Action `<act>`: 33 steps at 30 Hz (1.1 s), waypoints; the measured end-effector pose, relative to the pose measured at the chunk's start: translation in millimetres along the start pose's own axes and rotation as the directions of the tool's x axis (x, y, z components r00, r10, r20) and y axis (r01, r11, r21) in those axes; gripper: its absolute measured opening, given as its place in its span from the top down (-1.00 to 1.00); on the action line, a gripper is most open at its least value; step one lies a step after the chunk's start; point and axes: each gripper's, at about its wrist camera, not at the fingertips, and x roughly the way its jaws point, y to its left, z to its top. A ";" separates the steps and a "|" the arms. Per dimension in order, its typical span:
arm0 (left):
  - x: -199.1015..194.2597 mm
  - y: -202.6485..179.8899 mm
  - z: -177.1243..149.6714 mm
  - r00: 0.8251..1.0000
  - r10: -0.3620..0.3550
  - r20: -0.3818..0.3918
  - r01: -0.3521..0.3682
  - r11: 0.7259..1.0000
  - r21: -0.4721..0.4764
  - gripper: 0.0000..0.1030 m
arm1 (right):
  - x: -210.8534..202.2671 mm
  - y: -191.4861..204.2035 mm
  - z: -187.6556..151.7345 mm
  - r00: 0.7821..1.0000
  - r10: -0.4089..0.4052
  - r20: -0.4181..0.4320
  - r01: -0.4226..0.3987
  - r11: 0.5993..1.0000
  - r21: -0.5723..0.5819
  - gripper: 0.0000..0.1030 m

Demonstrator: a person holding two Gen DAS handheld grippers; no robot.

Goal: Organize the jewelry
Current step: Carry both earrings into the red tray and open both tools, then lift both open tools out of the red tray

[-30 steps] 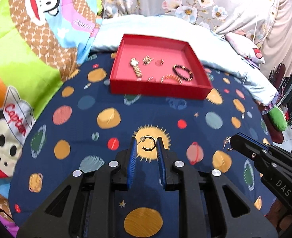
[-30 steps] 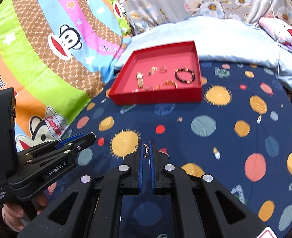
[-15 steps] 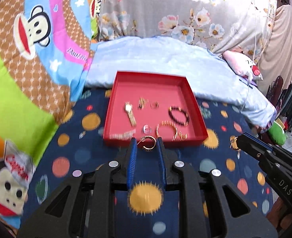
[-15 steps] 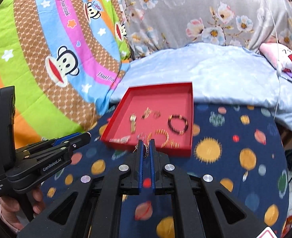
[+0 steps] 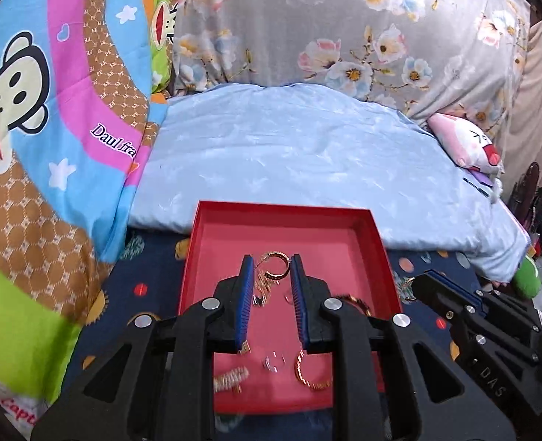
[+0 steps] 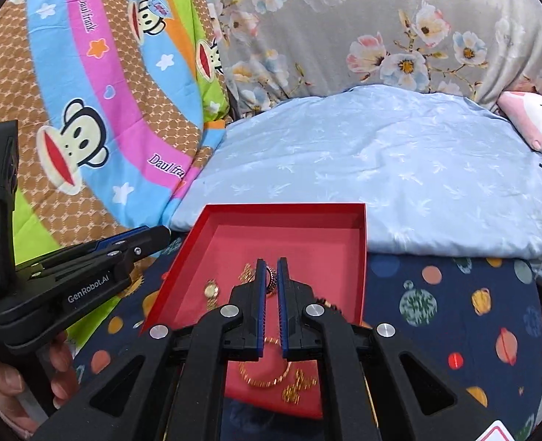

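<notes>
Holding a gold hoop earring (image 5: 276, 266) over the red tray (image 5: 381, 253), the left gripper (image 5: 271, 270) clamps narrowly; the right gripper (image 6: 271, 275) pinches a dark ring (image 6: 271, 280). Releasing early risks bouncing pieces onto the patterned blanket (image 6: 455, 294) or tangling them with jewelry lying in the tray

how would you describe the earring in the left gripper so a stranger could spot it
Find the red tray on the planet-print bedspread. Over its middle the left gripper pinches a gold hoop earring. Unlike the other gold pieces, which lie on the tray floor, it sits between blue pads.
</notes>
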 end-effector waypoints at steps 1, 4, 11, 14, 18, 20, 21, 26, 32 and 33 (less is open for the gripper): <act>9.7 1.6 4.0 1.000 -0.003 -0.007 0.003 1.000 -0.003 0.62 | 8.8 -2.2 2.3 1.000 -0.001 -0.009 0.001 1.000 0.004 0.90; 34.7 6.4 10.6 1.000 0.005 -0.028 -0.005 1.000 -0.010 0.62 | 42.7 -14.1 7.9 0.999 0.010 -0.050 -0.008 0.999 0.035 0.90; 85.5 16.9 16.0 0.996 0.036 -0.075 -0.037 0.999 -0.009 0.62 | 95.7 -29.9 10.5 0.993 0.015 -0.120 -0.006 0.997 0.073 0.90; 98.0 20.1 16.0 0.995 0.035 -0.090 -0.037 0.999 -0.018 0.62 | 105.6 -30.3 10.5 0.991 0.010 -0.132 -0.001 0.998 0.069 0.90; 107.7 20.2 13.7 0.994 0.042 -0.102 -0.044 0.999 -0.013 0.62 | 113.4 -30.1 8.2 0.989 0.002 -0.148 0.007 0.998 0.060 0.89; 110.5 20.0 13.1 0.994 0.044 -0.103 -0.046 0.999 -0.019 0.58 | 116.6 -29.9 6.6 0.988 -0.003 -0.155 0.012 0.998 0.055 0.89; 111.5 20.6 13.1 0.994 0.050 -0.102 -0.052 0.998 -0.019 0.54 | 116.6 -30.2 5.7 0.989 -0.011 -0.149 0.020 0.998 0.056 0.82; 110.0 21.2 10.5 0.993 0.065 -0.095 -0.067 0.998 -0.019 0.36 | 112.0 -33.2 5.5 0.991 -0.007 -0.136 0.018 0.997 0.081 0.78; 98.3 20.2 0.7 0.993 0.076 -0.091 -0.077 0.997 -0.009 0.36 | 91.9 -31.4 -2.3 0.993 0.004 -0.117 0.008 0.995 0.100 0.77; 95.6 19.8 -1.2 0.993 0.075 -0.092 -0.076 0.997 -0.010 0.36 | 87.9 -30.3 -4.7 0.993 0.004 -0.115 0.008 0.995 0.101 0.77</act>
